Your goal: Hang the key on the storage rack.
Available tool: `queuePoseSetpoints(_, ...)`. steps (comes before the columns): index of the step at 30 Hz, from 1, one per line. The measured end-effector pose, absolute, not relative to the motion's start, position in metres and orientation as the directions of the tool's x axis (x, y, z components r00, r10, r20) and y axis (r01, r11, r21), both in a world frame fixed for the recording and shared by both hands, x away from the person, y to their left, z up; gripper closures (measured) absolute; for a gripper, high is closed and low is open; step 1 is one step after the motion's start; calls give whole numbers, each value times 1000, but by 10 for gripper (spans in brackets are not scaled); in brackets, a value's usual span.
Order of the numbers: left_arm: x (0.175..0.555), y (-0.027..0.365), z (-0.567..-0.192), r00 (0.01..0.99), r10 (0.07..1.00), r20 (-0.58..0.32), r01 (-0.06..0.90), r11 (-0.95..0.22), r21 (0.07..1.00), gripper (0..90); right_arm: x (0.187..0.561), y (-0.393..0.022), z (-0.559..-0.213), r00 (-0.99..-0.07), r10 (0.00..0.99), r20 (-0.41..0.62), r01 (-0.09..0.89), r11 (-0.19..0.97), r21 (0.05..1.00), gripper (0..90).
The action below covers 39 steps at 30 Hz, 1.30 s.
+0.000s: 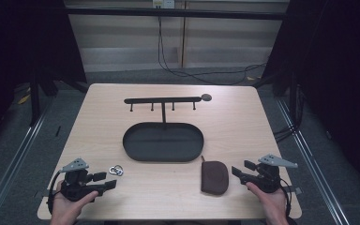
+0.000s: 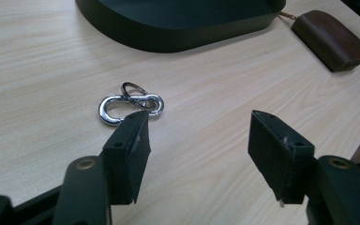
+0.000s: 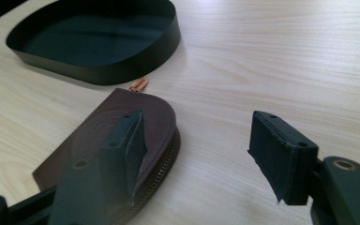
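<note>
A silver carabiner with a key ring (image 1: 116, 170) (image 2: 130, 107) lies flat on the wooden table, just beyond the tip of my left gripper's left jaw. My left gripper (image 1: 104, 180) (image 2: 199, 145) rests near the front left corner, open, nothing between its jaws. A brown zipped pouch (image 1: 214, 177) (image 3: 103, 140) lies at the front right. My right gripper (image 1: 240, 169) (image 3: 197, 150) sits just right of it, open and empty; its left jaw stands over the pouch in the right gripper view. A black oval tray (image 1: 163, 142) (image 2: 178, 35) (image 3: 98, 65) with a hook rack (image 1: 163, 100) stands at the centre.
The tray's upright post rises at its far rim, carrying the bar with several pegs. A small orange zip pull (image 3: 138, 85) points from the pouch toward the tray. Table edges run close behind both hands. Cables lie on the floor beyond the table.
</note>
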<state>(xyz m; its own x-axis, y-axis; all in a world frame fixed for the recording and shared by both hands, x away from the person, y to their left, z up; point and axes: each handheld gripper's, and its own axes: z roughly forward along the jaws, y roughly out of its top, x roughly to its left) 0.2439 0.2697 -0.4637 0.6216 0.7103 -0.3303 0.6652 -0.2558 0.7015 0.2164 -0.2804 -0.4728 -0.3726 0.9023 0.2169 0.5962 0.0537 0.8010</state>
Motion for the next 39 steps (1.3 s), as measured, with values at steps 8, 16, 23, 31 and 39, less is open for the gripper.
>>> queuePoseSetpoints(8,245,269,-464,641,702,-311,654,-287,700,524,214,-281,-466,-385,882,271,605,20,796,376)
queuePoseSetpoints(16,244,267,-462,653,689,-315,648,-292,704,584,212,-281,-467,-391,875,286,621,22,783,319)
queuePoseSetpoints(23,247,272,-460,632,707,-317,665,-284,691,496,213,-278,-468,-405,870,279,629,44,776,308)
queuePoseSetpoints(31,252,267,-453,623,727,-289,668,-302,680,485,214,-280,-468,-397,872,285,633,35,774,301)
queuePoseSetpoints(39,259,260,-448,644,719,-260,662,-354,660,507,214,-279,-469,-400,871,286,636,39,771,298)
